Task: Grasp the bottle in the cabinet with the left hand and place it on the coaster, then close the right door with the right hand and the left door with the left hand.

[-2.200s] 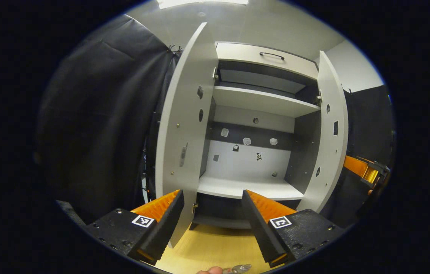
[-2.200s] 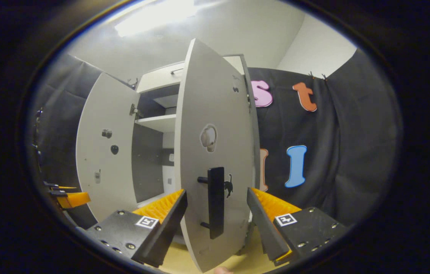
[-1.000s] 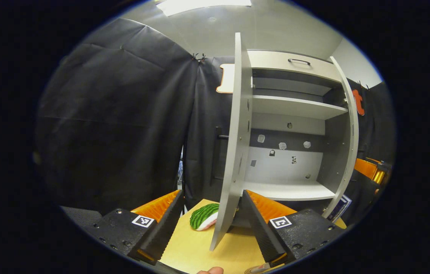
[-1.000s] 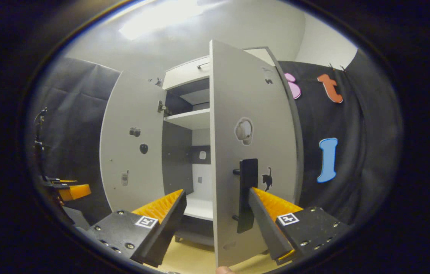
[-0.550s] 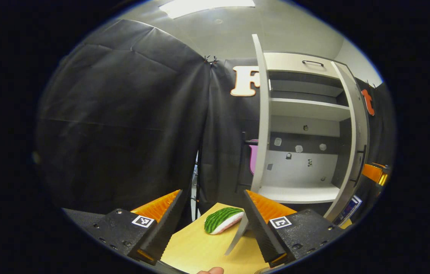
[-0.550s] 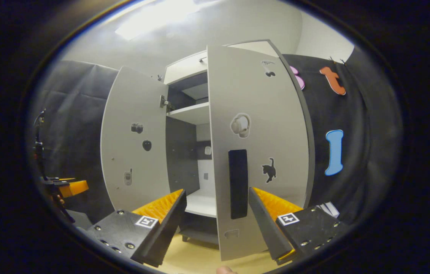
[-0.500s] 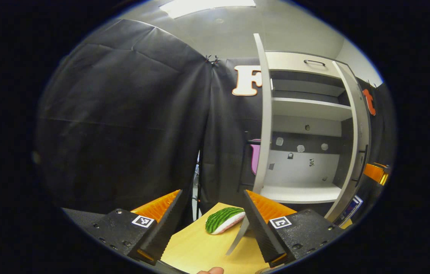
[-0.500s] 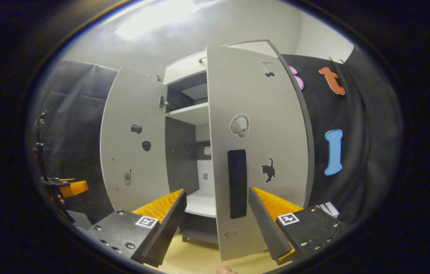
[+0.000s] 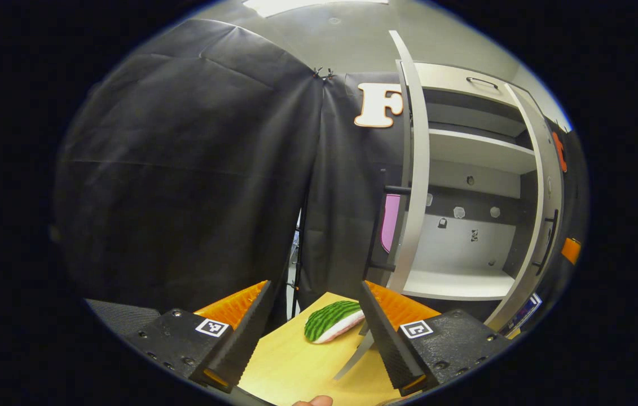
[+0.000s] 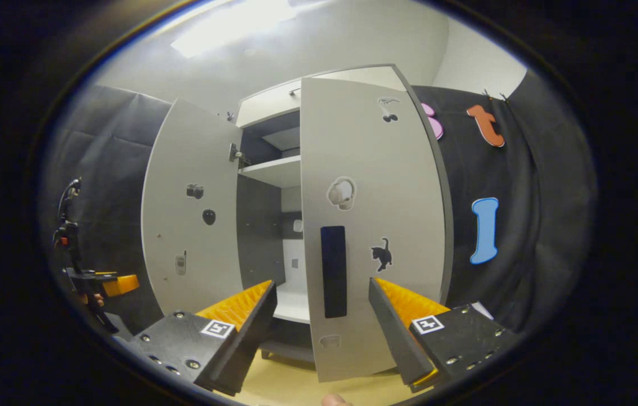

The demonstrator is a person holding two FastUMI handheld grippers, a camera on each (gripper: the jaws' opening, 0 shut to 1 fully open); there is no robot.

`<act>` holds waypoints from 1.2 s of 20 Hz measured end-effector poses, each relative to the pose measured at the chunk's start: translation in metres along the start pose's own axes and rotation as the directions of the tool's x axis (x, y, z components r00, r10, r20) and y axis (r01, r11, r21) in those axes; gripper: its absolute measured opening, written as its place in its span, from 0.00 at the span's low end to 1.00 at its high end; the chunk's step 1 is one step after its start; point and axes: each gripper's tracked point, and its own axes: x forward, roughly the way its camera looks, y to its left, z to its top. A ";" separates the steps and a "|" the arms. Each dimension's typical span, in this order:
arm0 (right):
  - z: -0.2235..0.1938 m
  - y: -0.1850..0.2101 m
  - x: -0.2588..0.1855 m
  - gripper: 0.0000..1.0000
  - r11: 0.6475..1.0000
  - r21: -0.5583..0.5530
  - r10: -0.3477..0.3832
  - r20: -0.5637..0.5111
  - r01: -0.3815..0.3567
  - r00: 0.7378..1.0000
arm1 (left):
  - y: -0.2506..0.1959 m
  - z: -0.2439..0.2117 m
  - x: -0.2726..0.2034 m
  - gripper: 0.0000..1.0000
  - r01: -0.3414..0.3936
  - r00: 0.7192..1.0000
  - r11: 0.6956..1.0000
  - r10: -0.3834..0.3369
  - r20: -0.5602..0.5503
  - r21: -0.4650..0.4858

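The cabinet (image 10: 273,175) stands with the right door (image 10: 372,225) swung most of the way shut and the left door (image 9: 414,169) wide open, edge-on in the left gripper view. No legible writing shows on either door; the right one carries a black handle (image 10: 334,272), a cat sticker (image 10: 381,254) and a headphone sticker (image 10: 342,193). The right hand-held gripper (image 10: 321,321) is spread apart, holding nothing, just before that door. The left hand-held gripper (image 9: 313,324) is likewise spread and empty over the wooden worktop (image 9: 296,366), near a watermelon-patterned piece (image 9: 333,320).
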 end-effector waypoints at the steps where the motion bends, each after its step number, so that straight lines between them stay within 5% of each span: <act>1: 0.000 -0.002 0.000 0.99 1.000 -0.002 -0.008 0.001 0.008 1.000 | -0.003 -0.003 0.003 0.95 0.006 1.000 1.000 -0.006 -0.007 -0.003; 14: -0.002 -0.034 -0.006 0.99 0.997 -0.005 -0.077 0.006 0.077 0.997 | -0.026 -0.013 0.010 0.95 0.054 0.999 0.999 -0.054 -0.008 0.009; 17: -0.002 -0.030 -0.004 0.99 0.998 -0.004 -0.063 0.006 0.063 0.998 | -0.028 -0.013 0.011 0.88 0.069 0.998 0.998 -0.069 -0.003 0.003; 20: -0.003 -0.023 0.001 0.99 0.999 -0.003 -0.044 0.003 0.044 0.999 | -0.040 -0.013 0.008 0.93 0.124 0.992 0.992 -0.124 -0.004 -0.022; 22: -0.004 -0.020 0.002 0.99 0.999 -0.003 -0.037 0.002 0.037 0.999 | -0.086 -0.017 0.003 0.90 0.274 0.961 0.958 -0.277 -0.025 -0.090; 24: -0.003 -0.022 0.000 0.99 0.999 -0.012 -0.043 0.004 0.043 0.999 | -0.106 -0.011 0.009 0.94 0.258 0.966 0.966 -0.258 0.004 -0.010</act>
